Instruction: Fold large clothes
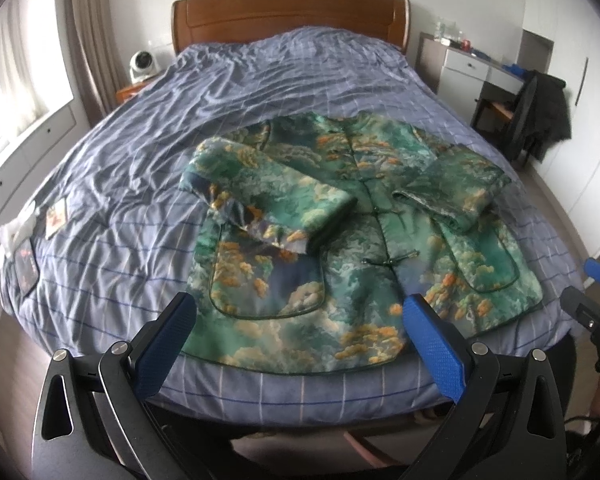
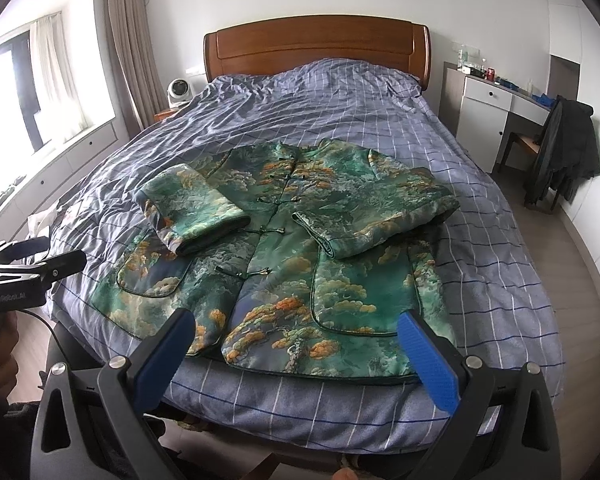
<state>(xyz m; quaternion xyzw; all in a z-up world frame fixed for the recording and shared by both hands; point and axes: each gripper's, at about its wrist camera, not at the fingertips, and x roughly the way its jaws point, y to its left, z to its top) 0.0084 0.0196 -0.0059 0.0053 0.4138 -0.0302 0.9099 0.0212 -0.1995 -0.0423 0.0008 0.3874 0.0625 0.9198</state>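
Your left gripper [image 1: 300, 312] hangs with its blue pads wide apart and nothing between them, held above the near edge of the bed [image 1: 260, 392]. Directly ahead of it lies the jacket [image 1: 340, 248], green with orange cloud print, spread front-up on the checked blue duvet [image 1: 240, 92], its hem nearest the gripper and its collar pointing away toward the wooden headboard [image 1: 288, 20]. Both sleeves are folded inward across the chest: the left sleeve [image 1: 268, 204] ahead and slightly left of this gripper, the right sleeve [image 1: 456, 188] ahead and to its right.

Your right gripper [image 2: 296, 328] is likewise spread wide and empty, poised over the same hem, with the jacket's buttoned front running straight away from between its fingers. The left gripper's body shows at the far left of the right wrist view, level with the hem. A chair draped with a dark coat [image 2: 564, 148] stands far right, beside the bed.
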